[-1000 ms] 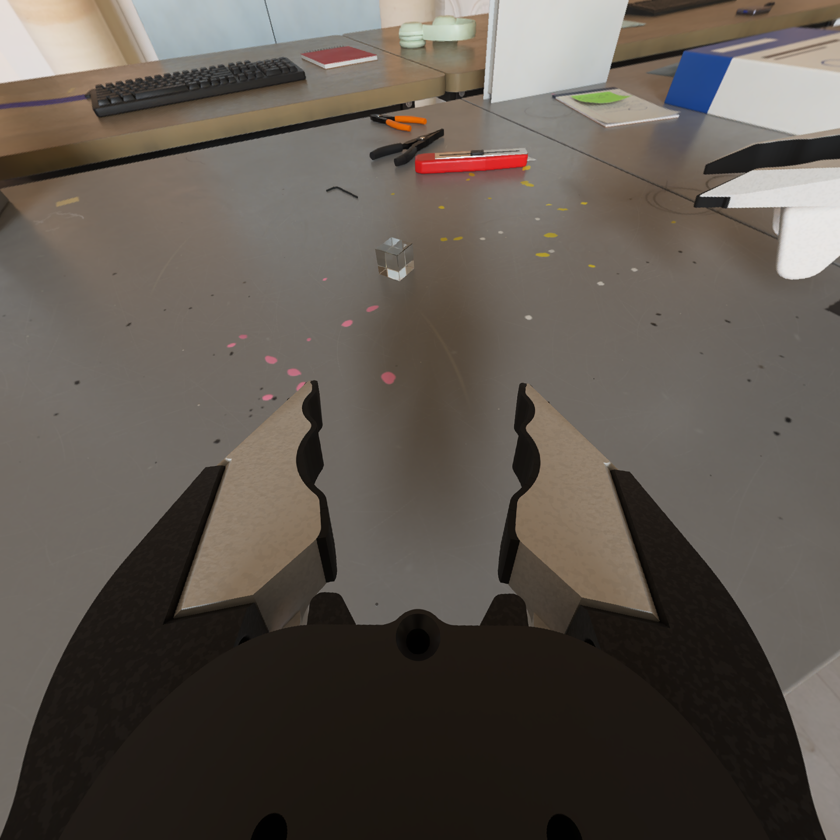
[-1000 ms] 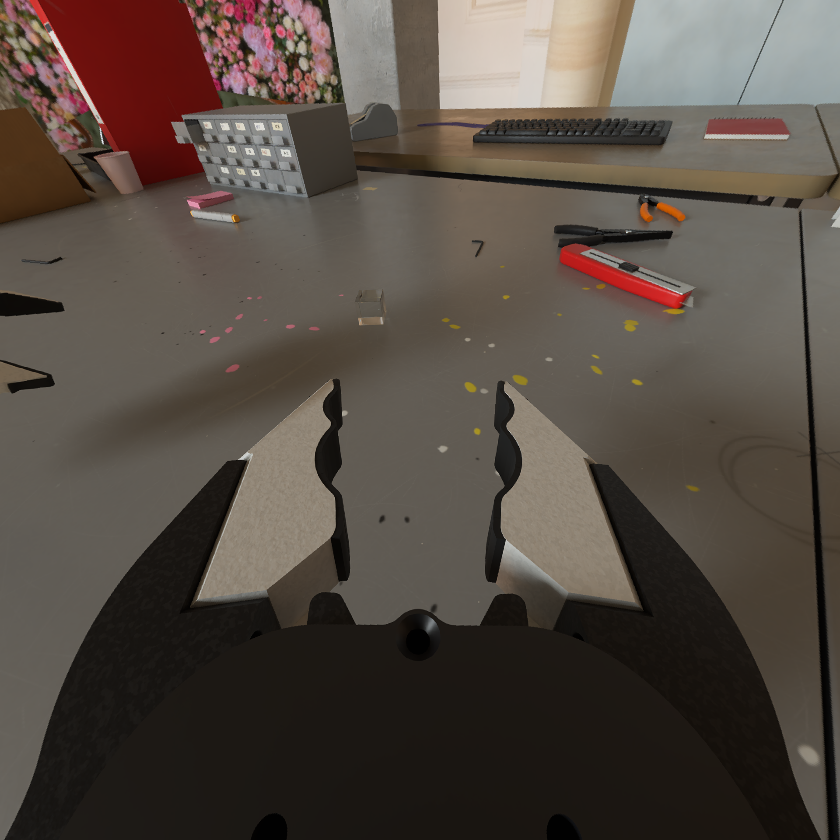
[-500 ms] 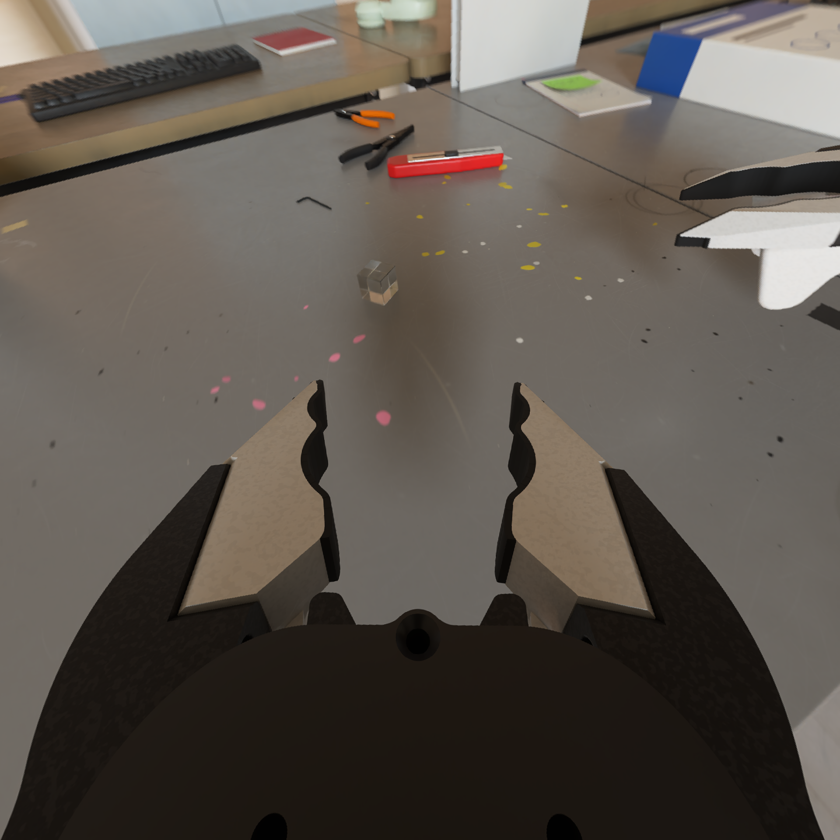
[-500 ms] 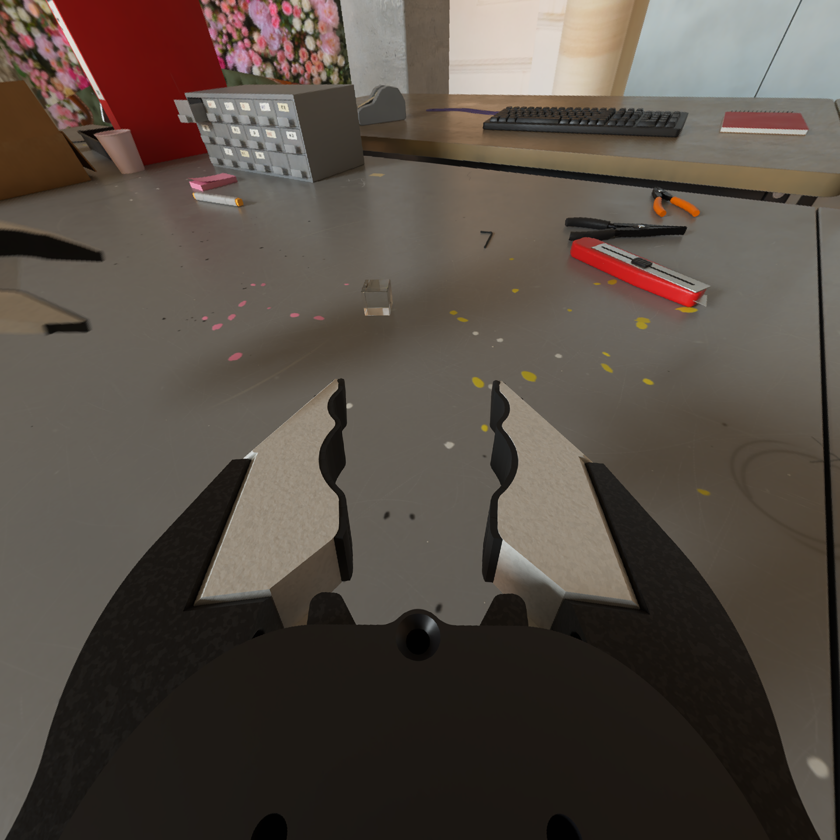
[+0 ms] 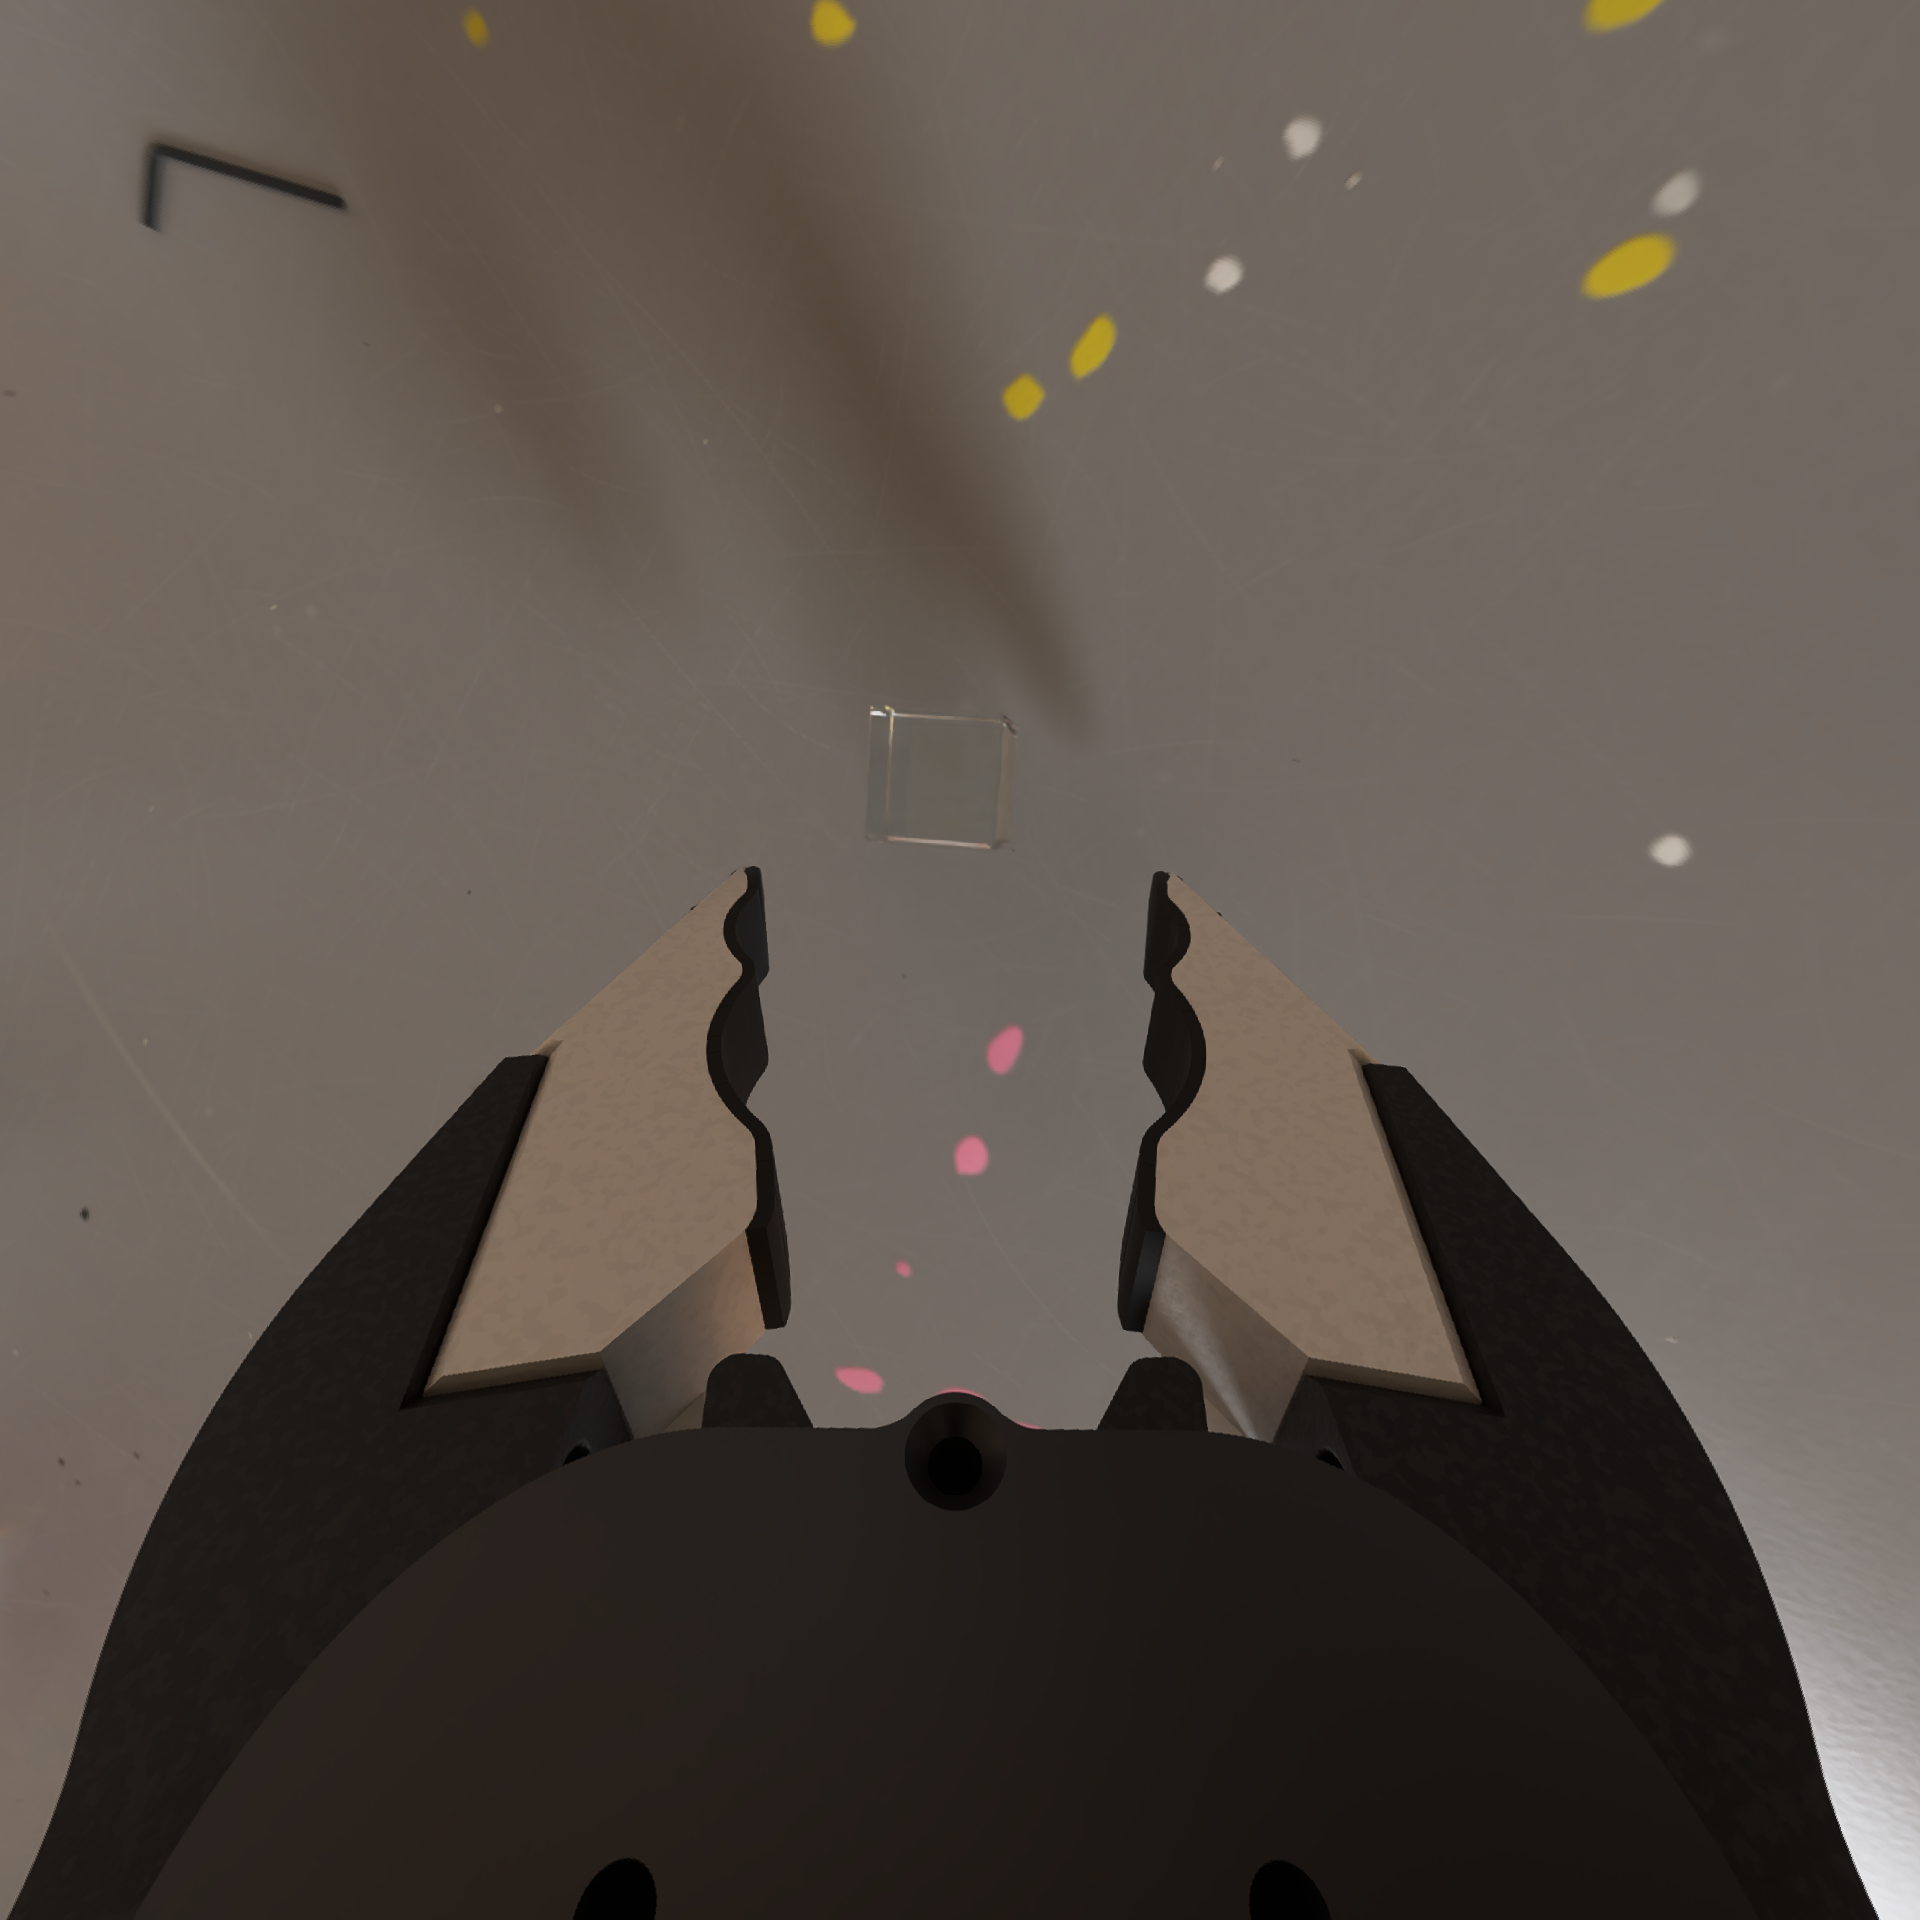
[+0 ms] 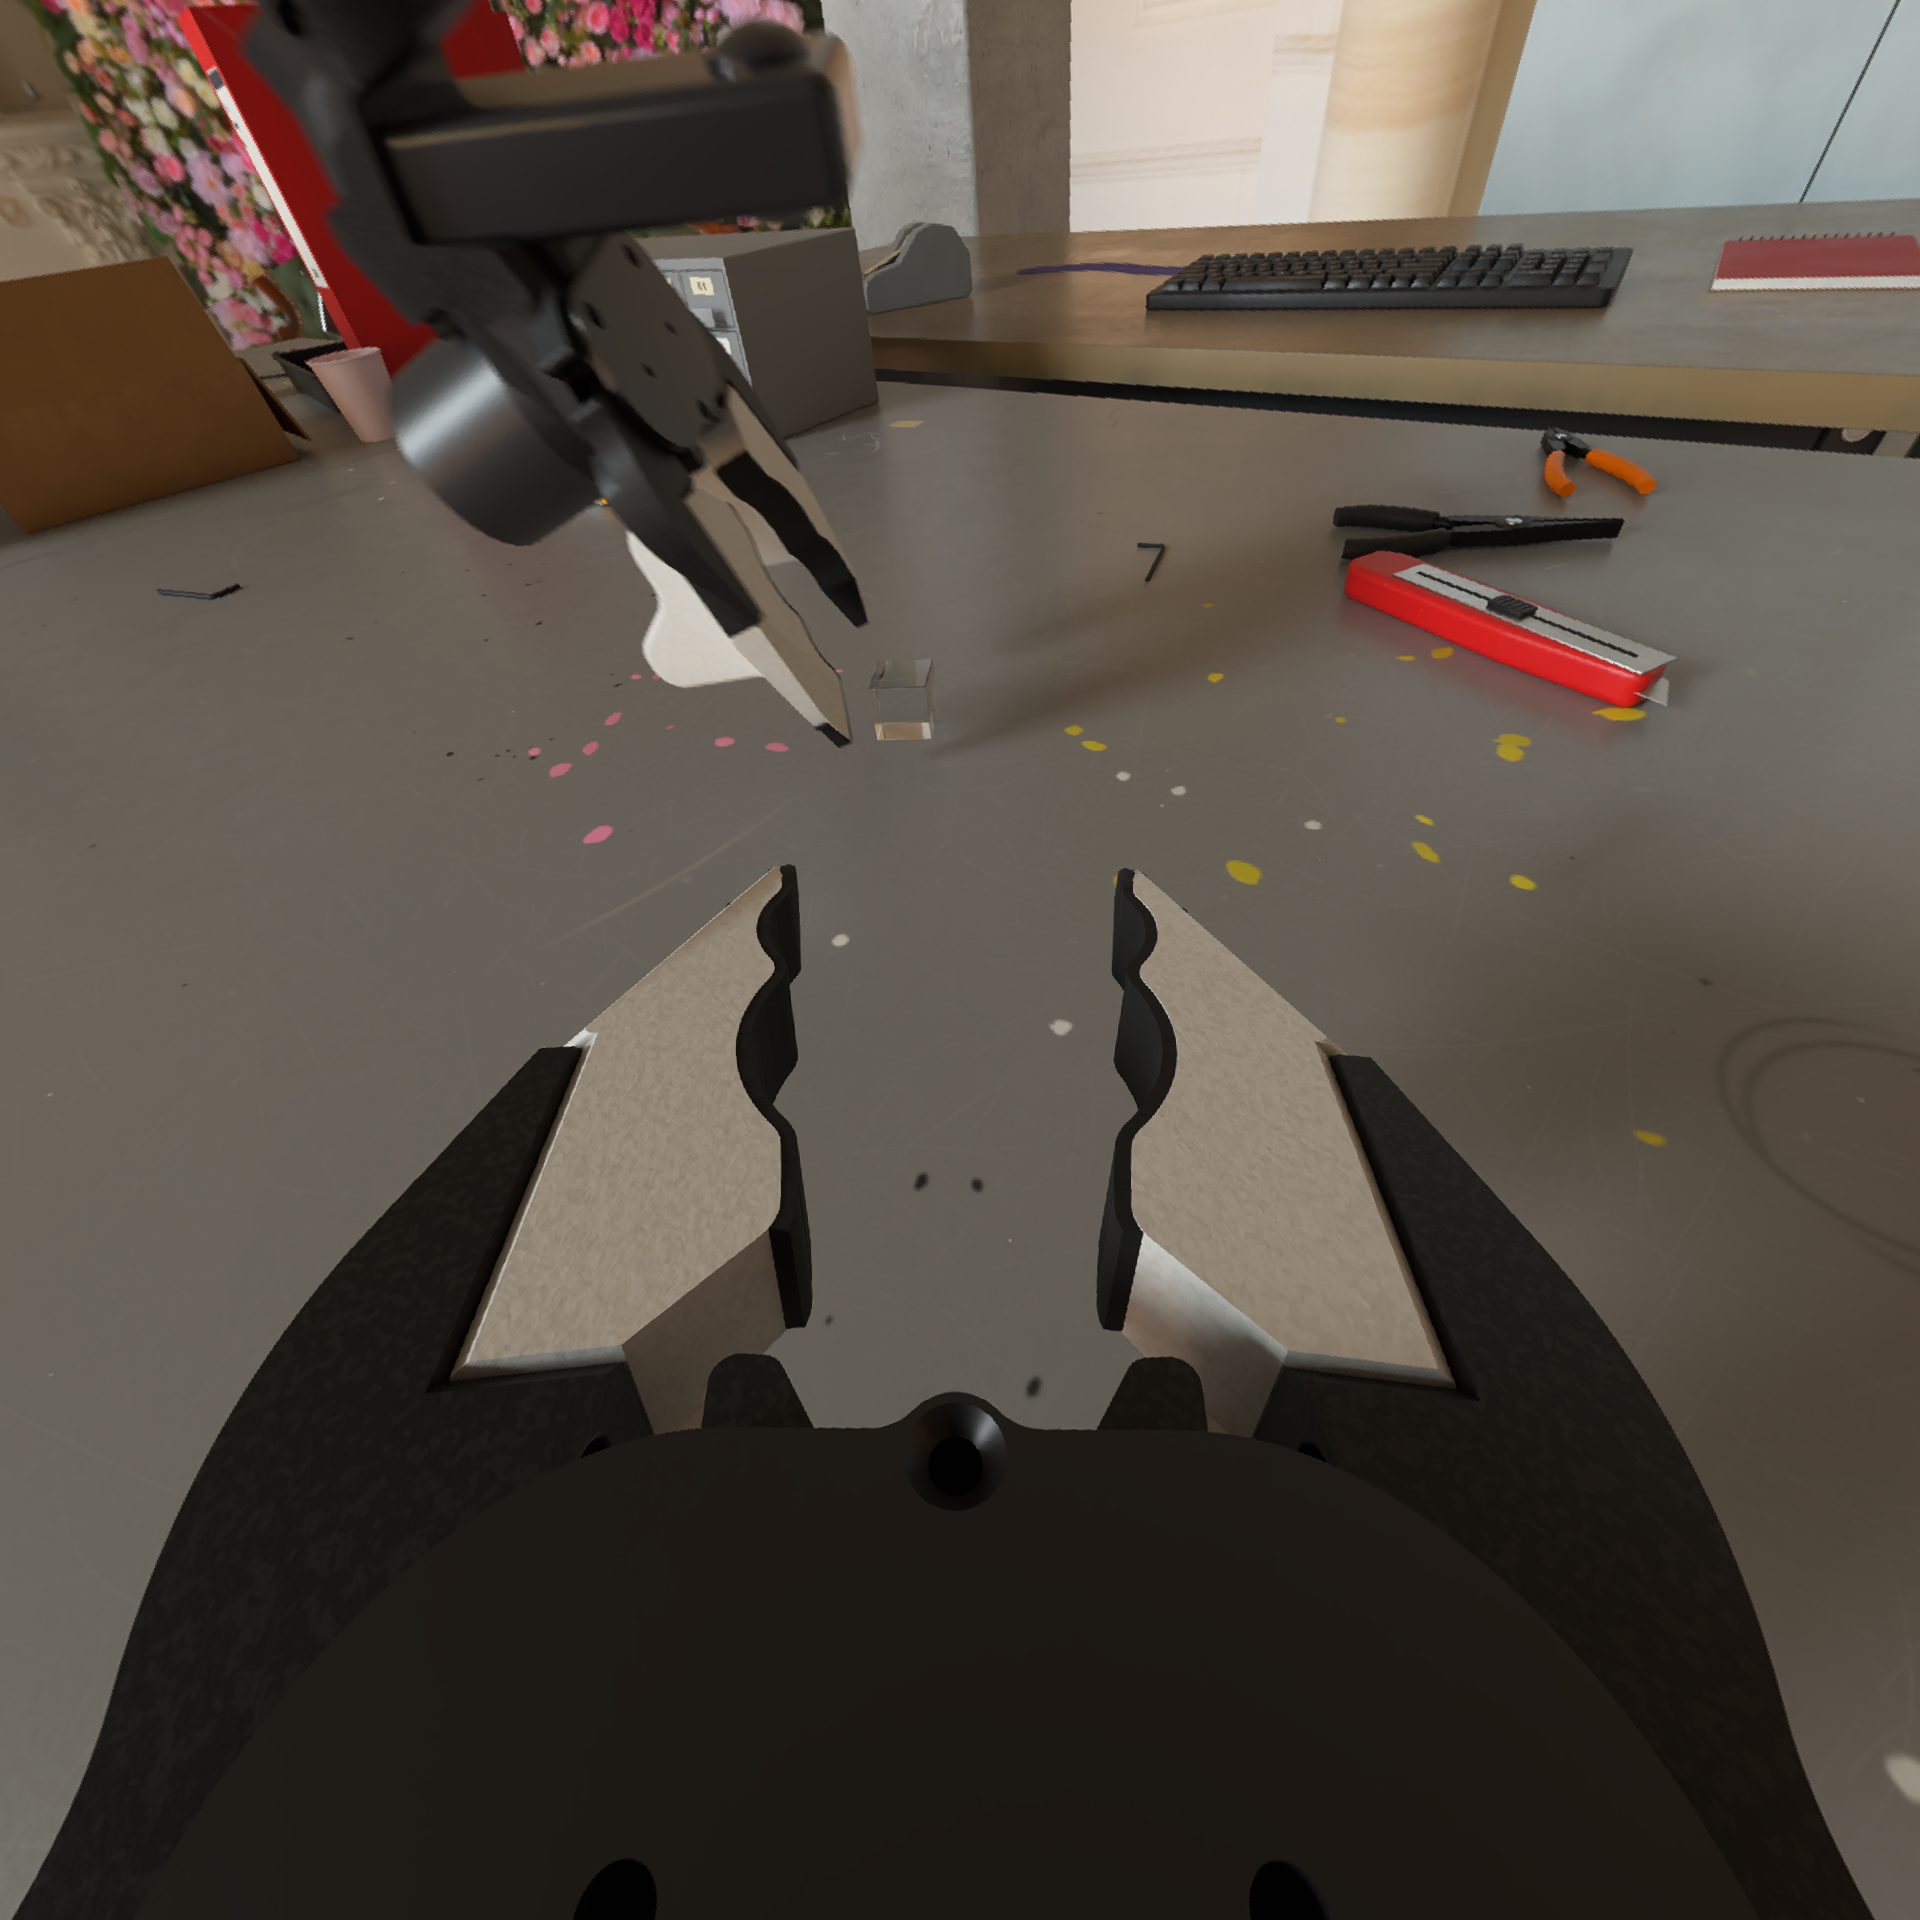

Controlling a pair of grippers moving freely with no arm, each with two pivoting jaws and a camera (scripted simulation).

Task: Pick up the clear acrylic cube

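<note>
Clear acrylic cube [image 5: 938, 777] sits on the grey table [image 5: 312, 727] at frame centre, just beyond the spread left gripper [image 5: 954, 875], so the approach seems nearly done and the next move calls for straddling it, then closing, while the right gripper [image 6: 954, 871] waits open, well apart.

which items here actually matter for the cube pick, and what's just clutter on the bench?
In play:
clear acrylic cube, on the table just ahead of the open fingertips
left gripper, open, angled down at the cube
right gripper, open, hanging back

Clutter:
red utility knife
black pliers
orange-handled cutters
hex key
keyboard
red notebook
</note>
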